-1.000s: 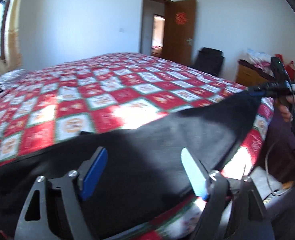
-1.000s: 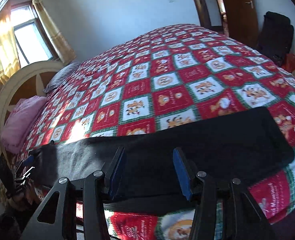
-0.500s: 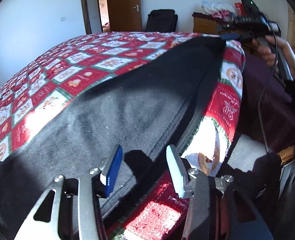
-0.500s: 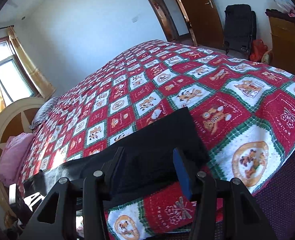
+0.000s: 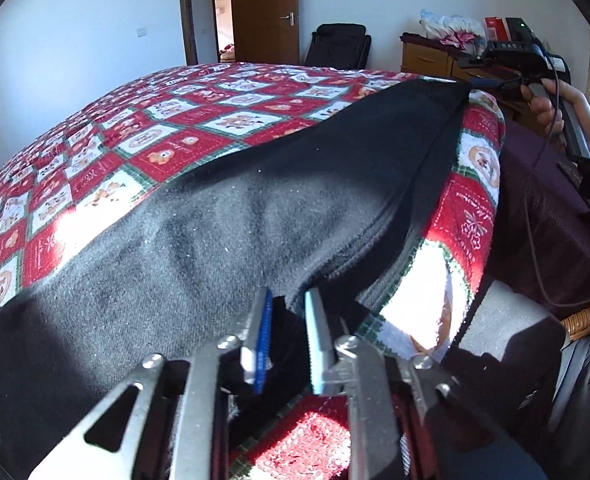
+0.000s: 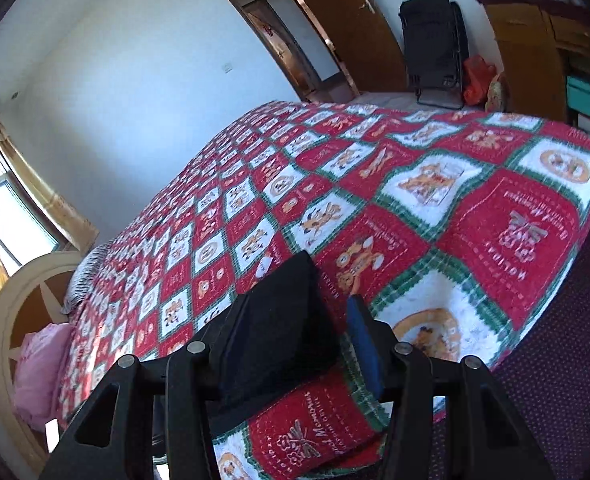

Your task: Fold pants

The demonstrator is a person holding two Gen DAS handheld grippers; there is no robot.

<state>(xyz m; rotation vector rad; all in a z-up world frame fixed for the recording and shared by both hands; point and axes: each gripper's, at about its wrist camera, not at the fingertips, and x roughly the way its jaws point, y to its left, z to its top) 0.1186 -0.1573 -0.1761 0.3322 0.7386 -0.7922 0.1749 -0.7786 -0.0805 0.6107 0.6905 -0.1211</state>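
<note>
Black pants [image 5: 223, 240] lie stretched along the near edge of a bed with a red, white and green quilt [image 5: 199, 128]. My left gripper [image 5: 289, 300] has its jaws nearly closed around a raised edge of the pants near the wide end. The right gripper shows at the far leg end in the left wrist view [image 5: 507, 76], held in a hand. In the right wrist view my right gripper [image 6: 295, 312] is open, its jaws either side of the leg cuff [image 6: 287, 320], which lies flat between them.
The quilt's edge [image 6: 535, 280] drops to a dark purple floor. A wooden door [image 5: 265, 12], a black chair [image 5: 339, 46] and a wooden cabinet [image 5: 431, 56] stand beyond the bed. A headboard [image 6: 11, 312] and pink pillow [image 6: 39, 372] are at the left.
My left gripper has swung along the pants and narrowed its jaws around the fabric edge. My right gripper has moved to the leg cuff, staying open.
</note>
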